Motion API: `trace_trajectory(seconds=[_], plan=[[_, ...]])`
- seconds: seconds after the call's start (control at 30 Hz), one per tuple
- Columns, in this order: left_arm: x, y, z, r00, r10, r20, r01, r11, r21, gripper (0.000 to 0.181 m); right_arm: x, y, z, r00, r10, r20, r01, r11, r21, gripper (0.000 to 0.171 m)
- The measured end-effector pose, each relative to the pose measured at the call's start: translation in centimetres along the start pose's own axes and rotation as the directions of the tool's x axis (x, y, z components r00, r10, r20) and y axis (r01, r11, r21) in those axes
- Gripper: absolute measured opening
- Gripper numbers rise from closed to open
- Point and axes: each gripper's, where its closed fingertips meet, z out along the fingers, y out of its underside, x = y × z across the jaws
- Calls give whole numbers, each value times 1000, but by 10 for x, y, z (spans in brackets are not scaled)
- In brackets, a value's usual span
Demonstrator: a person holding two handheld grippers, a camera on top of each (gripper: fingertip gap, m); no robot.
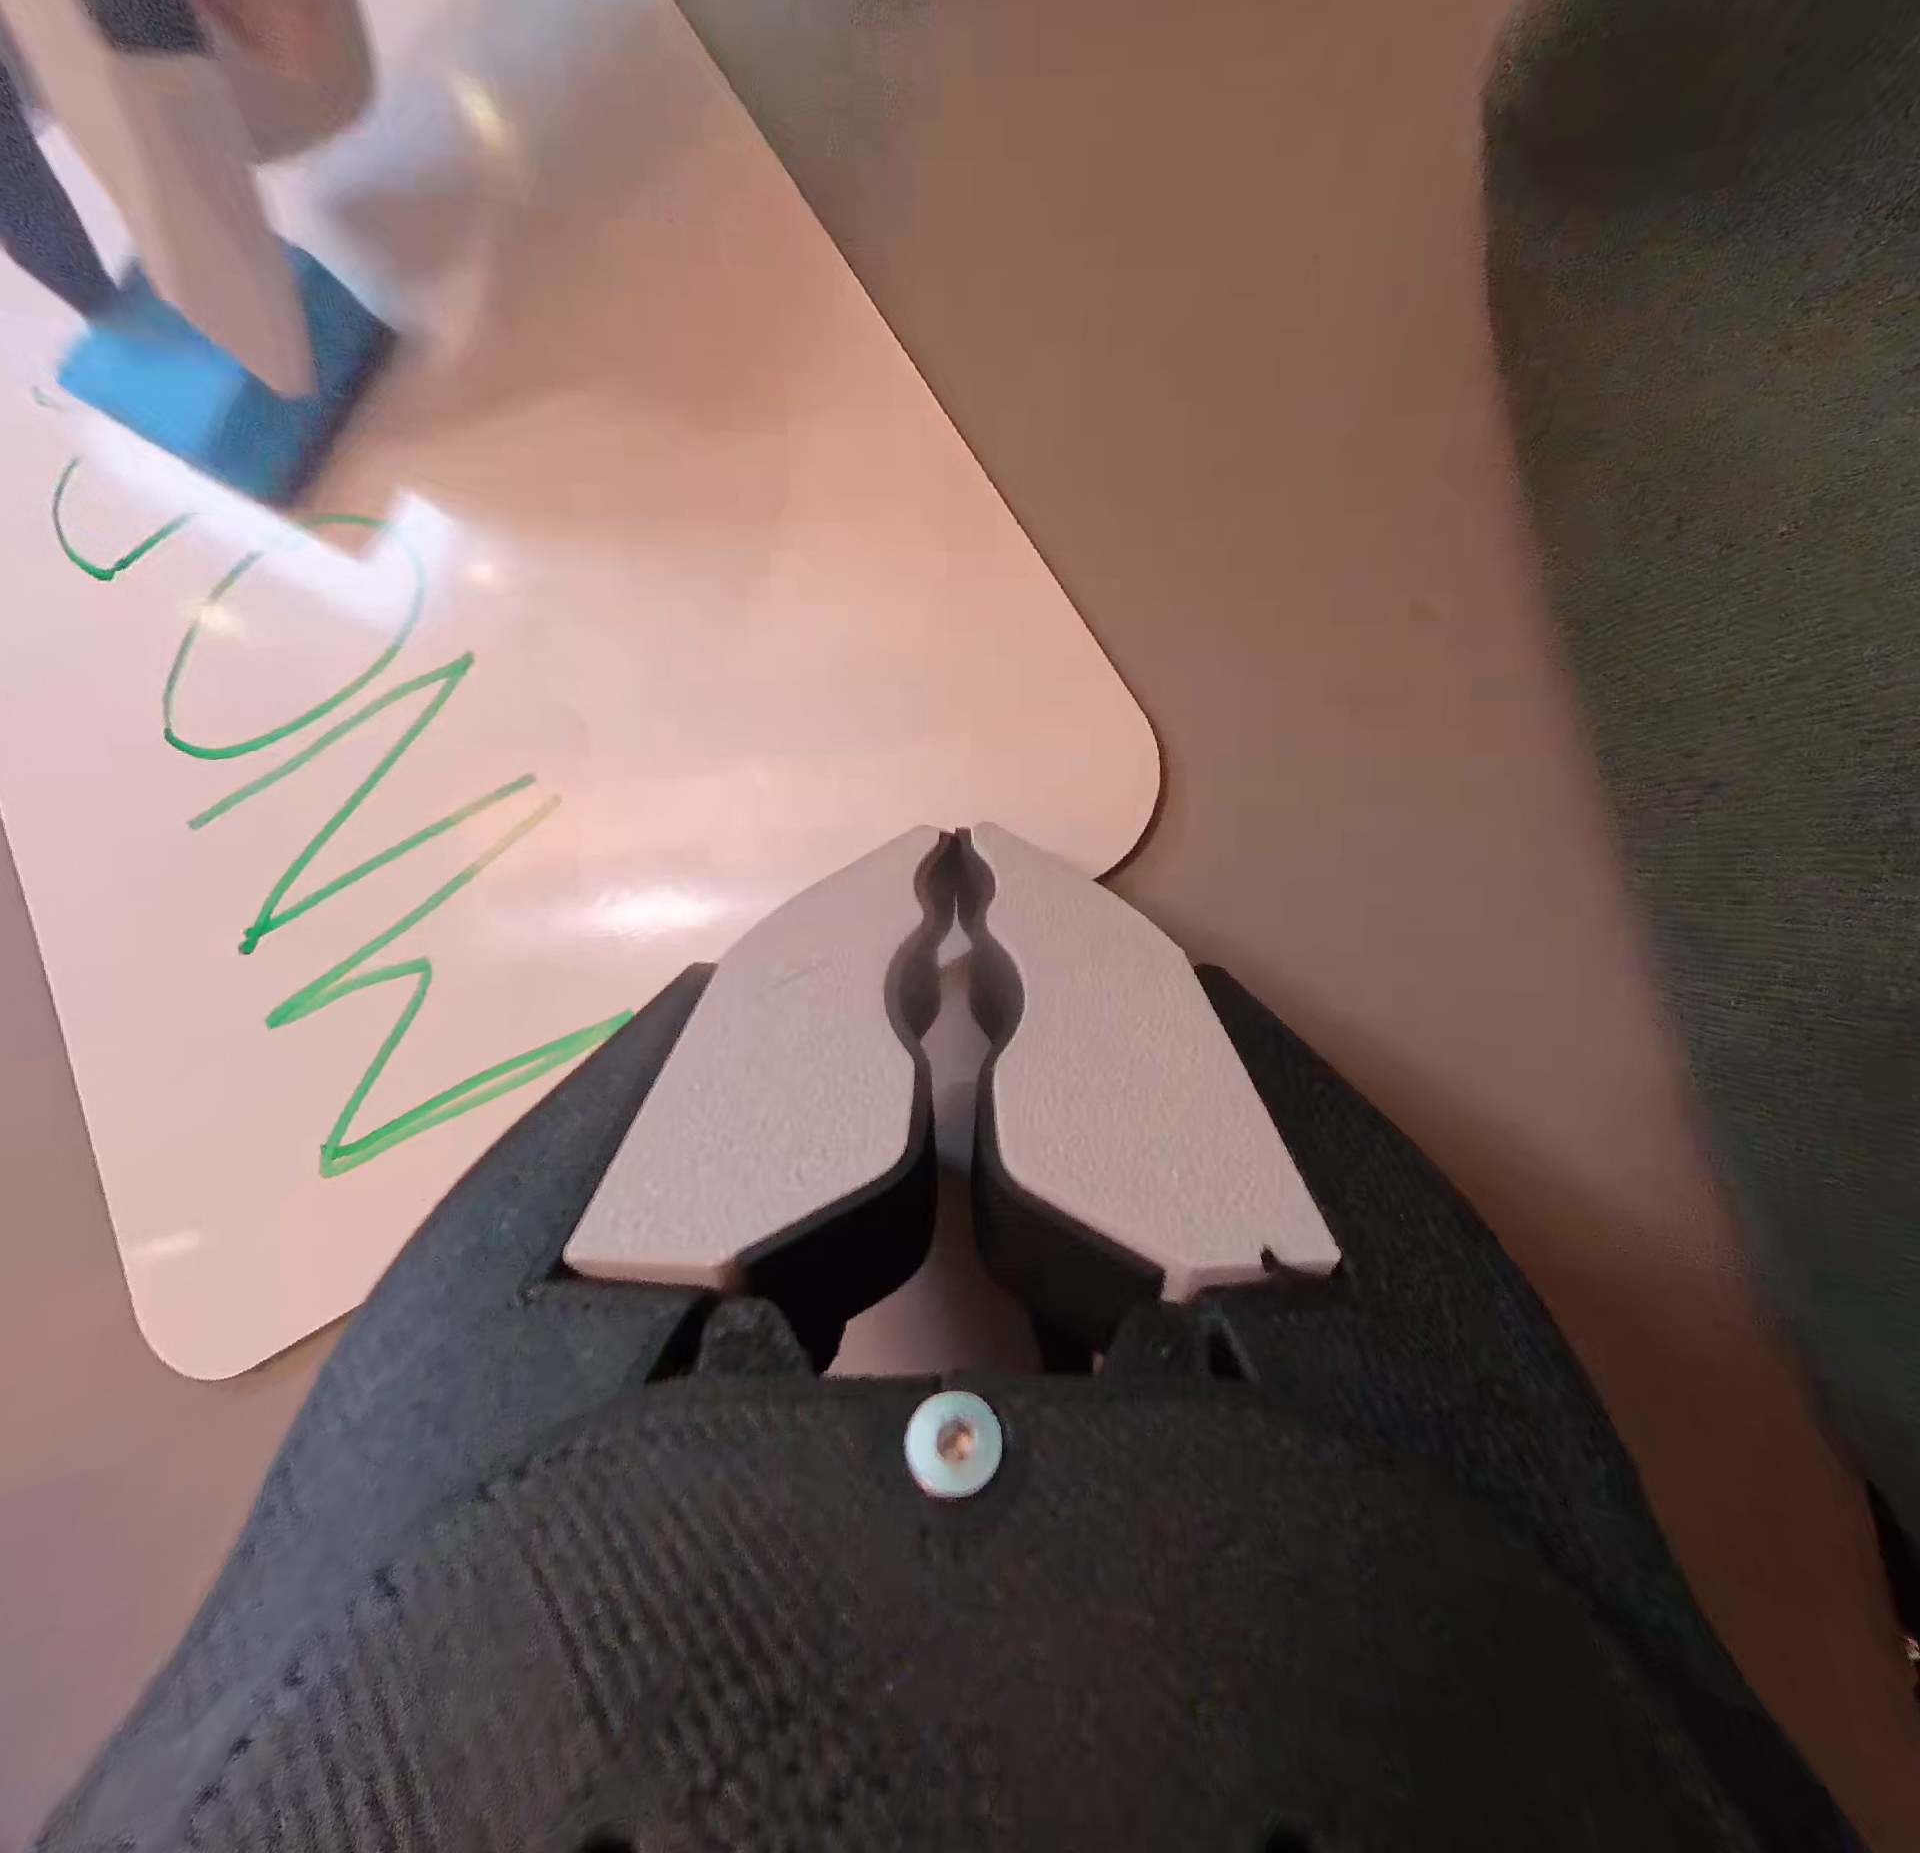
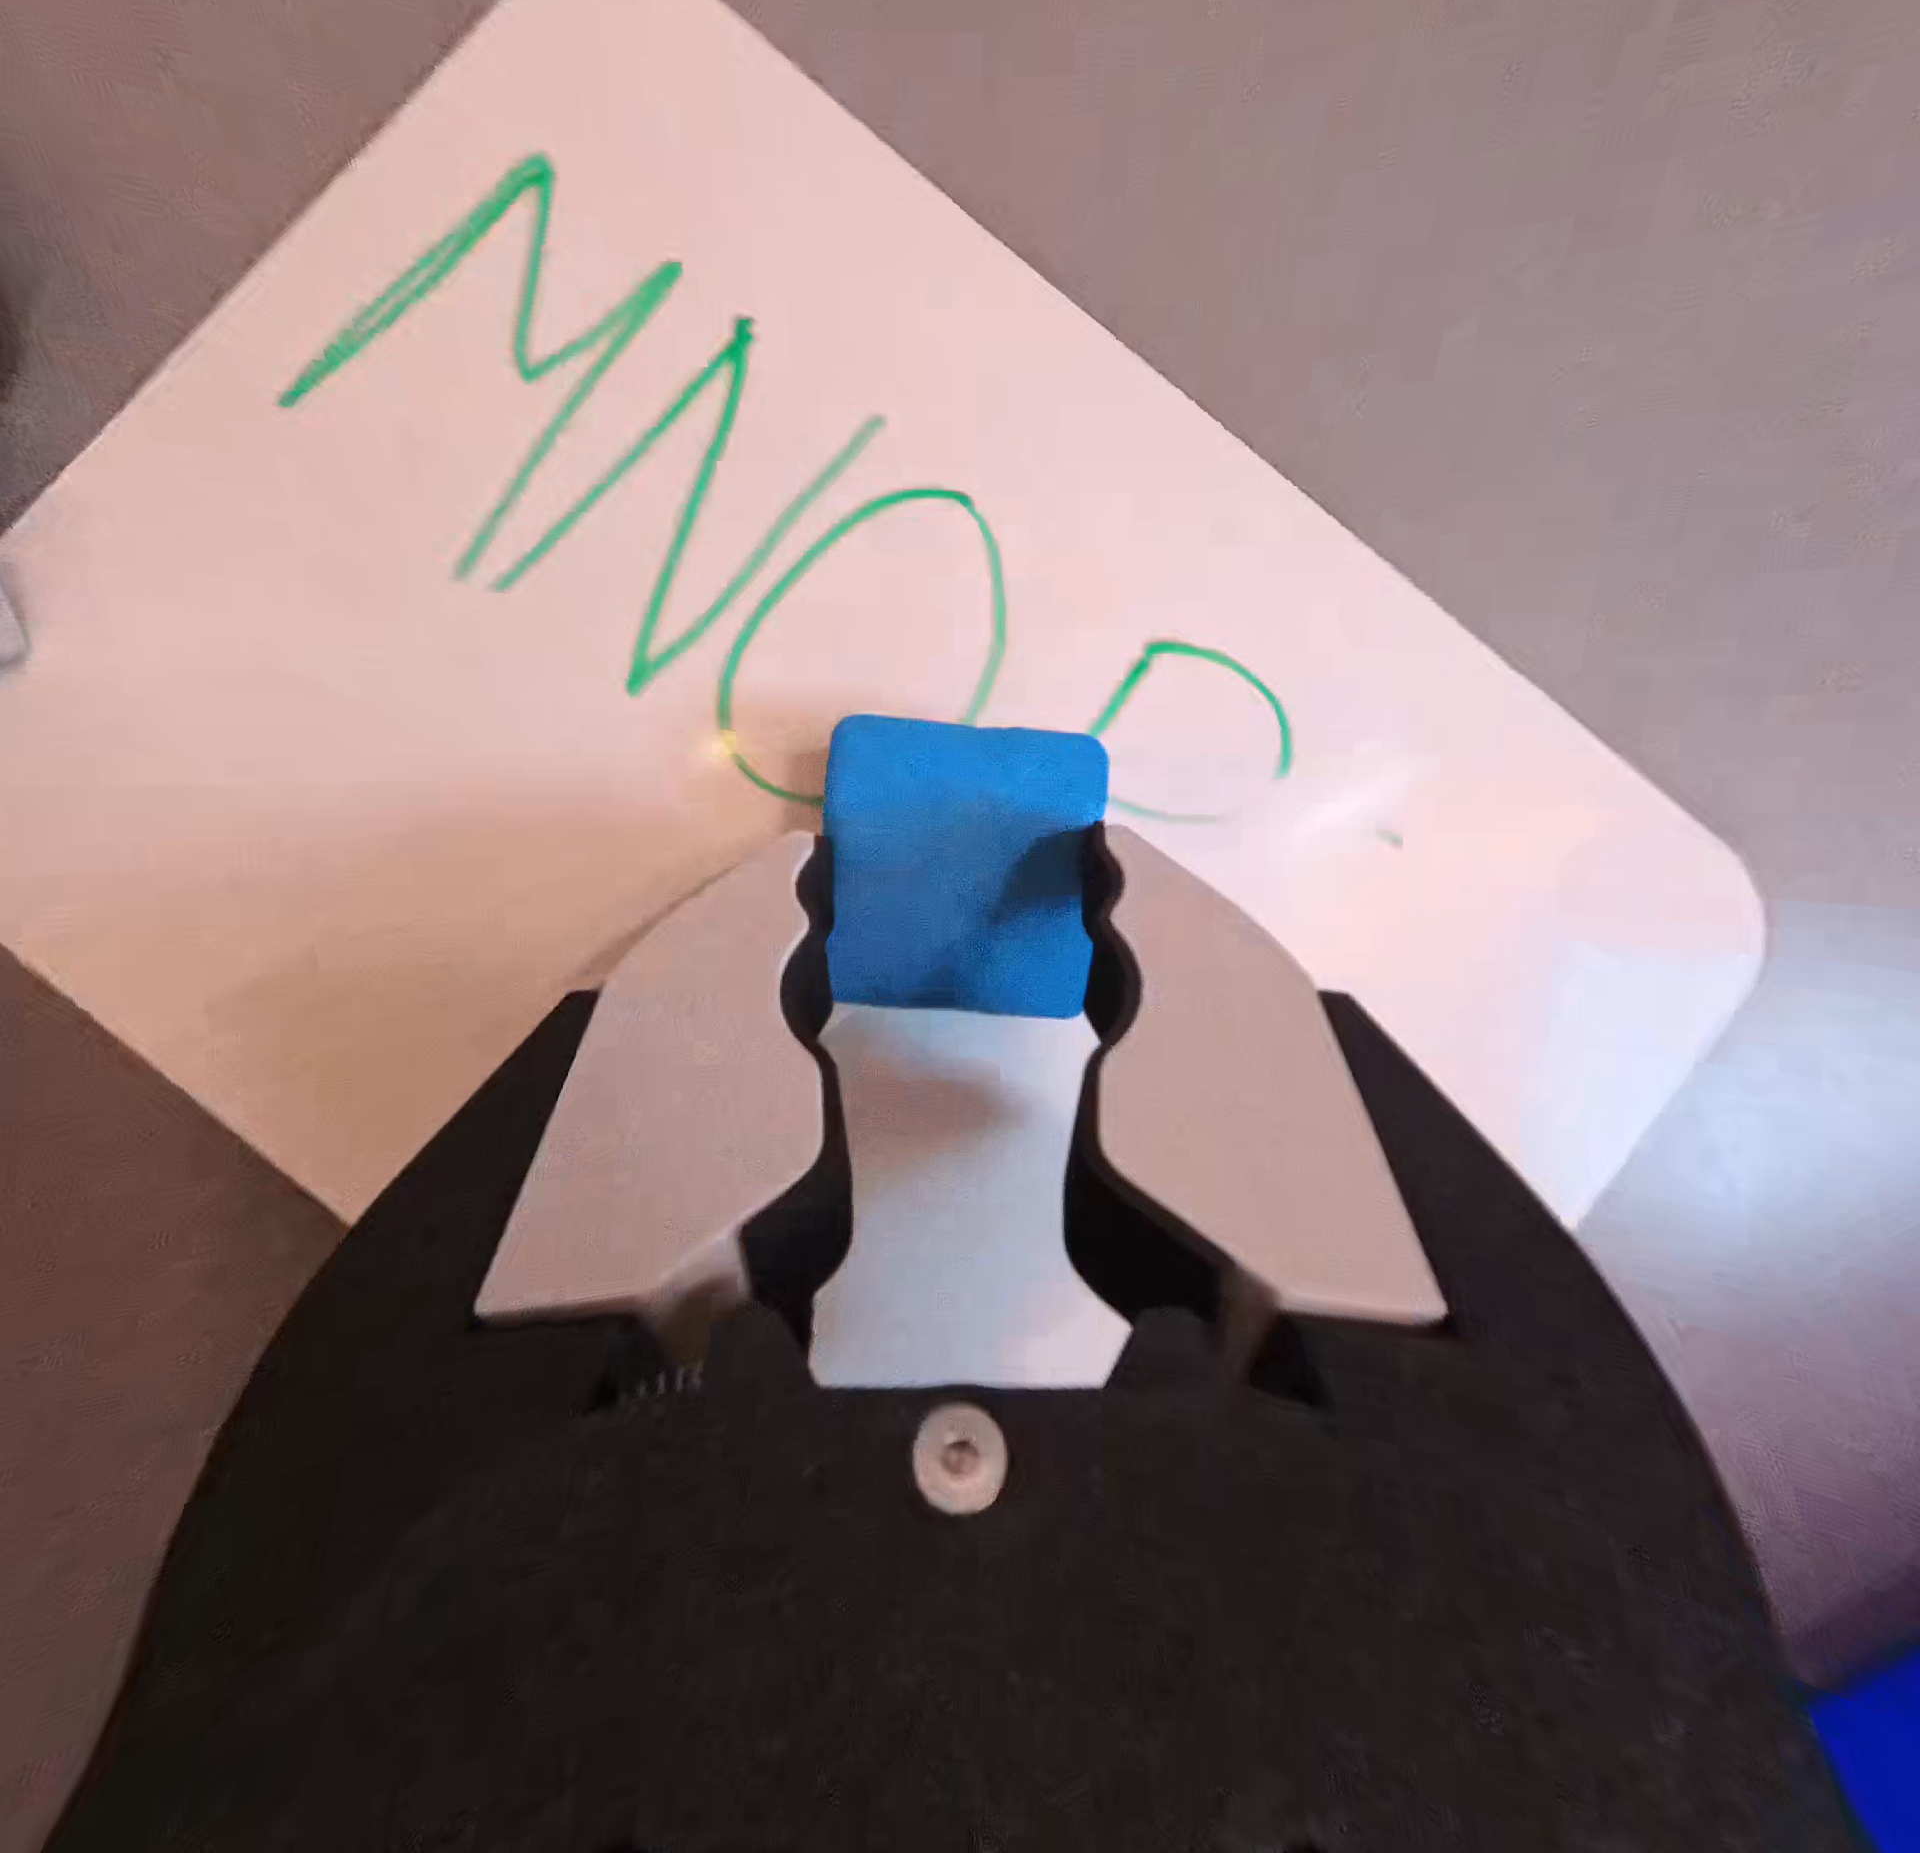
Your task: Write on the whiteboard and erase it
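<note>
Whiteboard (image 2: 312,816), glossy, round-cornered, under the right gripper's (image 2: 956,868) spongy blue eraser (image 2: 961,878).

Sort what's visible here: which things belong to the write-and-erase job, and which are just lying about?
In the job: whiteboard, green writing, blue eraser, right gripper clamping it, left gripper shut and empty.

Lying about: table, dark fabric.

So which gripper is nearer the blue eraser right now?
Right. The right gripper is shut on the blue eraser, pressing it to the whiteboard over the green writing. The left gripper sits shut and empty at the board's near corner, well away.
</note>
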Motion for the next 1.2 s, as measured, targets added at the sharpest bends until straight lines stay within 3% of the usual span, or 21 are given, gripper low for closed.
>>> trace_trajectory(seconds=[0.07, 0.17, 0.23, 0.37, 0.43, 0.57, 0.6, 0.77, 0.8, 0.9, 0.97, 1.13, 1.2], plan=[[1, 0, 0, 1000, -2, -5, 2, 1000, 3, 0, 0, -12, 9, 1000, -24, -1, 24, 1000, 5, 47], [2, -1, 1, 1000, 3, 0, -3, 1000, 3, 0, 90, -10, 9, 974, 186, -127, -179, 982, 64, 47], [2, -1, 1, 1000, 0, 1, 0, 1000, 5, 0, 106, -1, 4, 969, 201, -145, -196, 979, 48, 47], [1, -1, 1, 1000, -15, -10, 15, 1000, 8, 0, 0, -11, 7, 999, -32, 19, 32, 999, -3, 46], [2, -1, 1, 1000, -19, -14, 19, 1000, 10, 0, -21, -21, 13, 994, -108, 34, 109, 994, -17, 47], [3, -2, 2, 1000, -13, -9, 13, 1000, 11, 0, 78, -27, 21, 986, 141, -94, -139, 990, 26, 47], [3, -2, 2, 1000, -13, -7, 13, 1000, 11, 0, 85, -25, 19, 983, 150, -104, -149, 989, 16, 47], [2, -2, 2, 1000, -24, -10, 25, 1000, 10, 0, -31, -40, 25, 989, -134, 54, 136, 990, -24, 47], [2, -2, 2, 1000, -26, -11, 26, 1000, 11, 0, -32, -44, 27, 988, -146, 59, 148, 989, -29, 47], [2, -2, 2, 1000, -15, -1, 15, 1000, 7, 0, 45, -43, 29, 998, 55, -37, -54, 998, 7, 47], [2, -2, 2, 1000, -14, 3, 14, 1000, 7, 0, 62, -34, 22, 994, 93, -57, -93, 996, -4, 46], [2, -2, 2, 1000, -21, -6, 22, 1000, 7, 0, -74, -31, 12, 970, -209, 125, 214, 977, -25, 46], [3, -2, 2, 1000, -22, -9, 22, 1000, 11, 0, -72, -39, 17, 974, -188, 127, 191, 982, -10, 47]])
